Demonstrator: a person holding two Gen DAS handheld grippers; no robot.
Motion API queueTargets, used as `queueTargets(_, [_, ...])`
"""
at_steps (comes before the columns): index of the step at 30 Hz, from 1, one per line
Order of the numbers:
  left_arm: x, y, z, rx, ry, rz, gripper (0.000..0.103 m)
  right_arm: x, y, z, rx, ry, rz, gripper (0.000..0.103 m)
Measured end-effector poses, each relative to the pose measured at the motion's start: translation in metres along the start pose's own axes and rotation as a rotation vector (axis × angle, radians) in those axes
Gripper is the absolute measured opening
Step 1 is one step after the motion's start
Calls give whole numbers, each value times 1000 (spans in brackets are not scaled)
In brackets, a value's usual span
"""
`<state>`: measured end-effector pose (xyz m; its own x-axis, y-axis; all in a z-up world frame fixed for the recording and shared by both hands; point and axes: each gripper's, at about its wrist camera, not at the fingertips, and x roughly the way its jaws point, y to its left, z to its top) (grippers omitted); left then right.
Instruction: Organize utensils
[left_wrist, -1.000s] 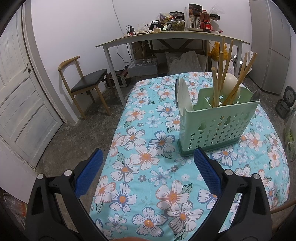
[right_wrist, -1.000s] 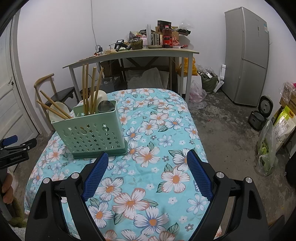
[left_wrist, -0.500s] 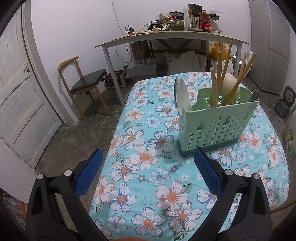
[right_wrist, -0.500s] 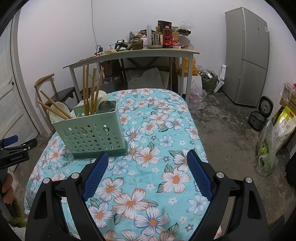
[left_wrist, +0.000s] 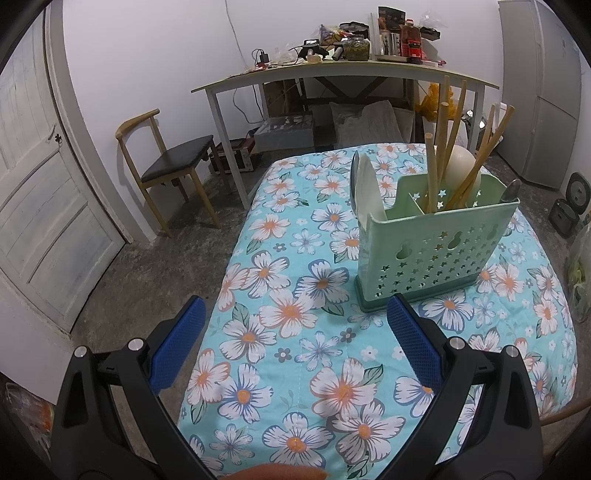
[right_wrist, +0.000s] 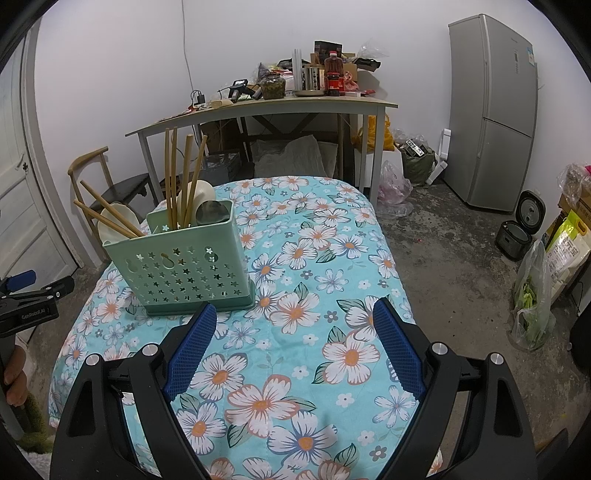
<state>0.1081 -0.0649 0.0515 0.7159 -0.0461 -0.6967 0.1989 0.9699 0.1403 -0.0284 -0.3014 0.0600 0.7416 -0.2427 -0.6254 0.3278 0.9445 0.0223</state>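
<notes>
I see my left gripper (left_wrist: 295, 321) and right gripper (right_wrist: 295, 325) low in frame, ribbed blue pads wide apart, empty. Mid-frame, the star-punched green plastic caddy (right_wrist: 184, 267) hides the lower ends of its wooden chopsticks (right_wrist: 181, 173).

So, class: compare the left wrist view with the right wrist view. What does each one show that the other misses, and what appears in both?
Only the left wrist view shows the left tool head-on, open and empty, and the whole white door.

Only the right wrist view shows the right tool, open and empty, plus the whole fridge and the food bags on the floor.

Both show the green utensil caddy with chopsticks, the floral cloth, the cluttered desk and the wooden chair.
</notes>
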Motion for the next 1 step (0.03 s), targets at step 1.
queueTargets(1, [0, 0, 0, -2, 1, -2, 95, 0, 1, 0, 0, 1, -1, 84])
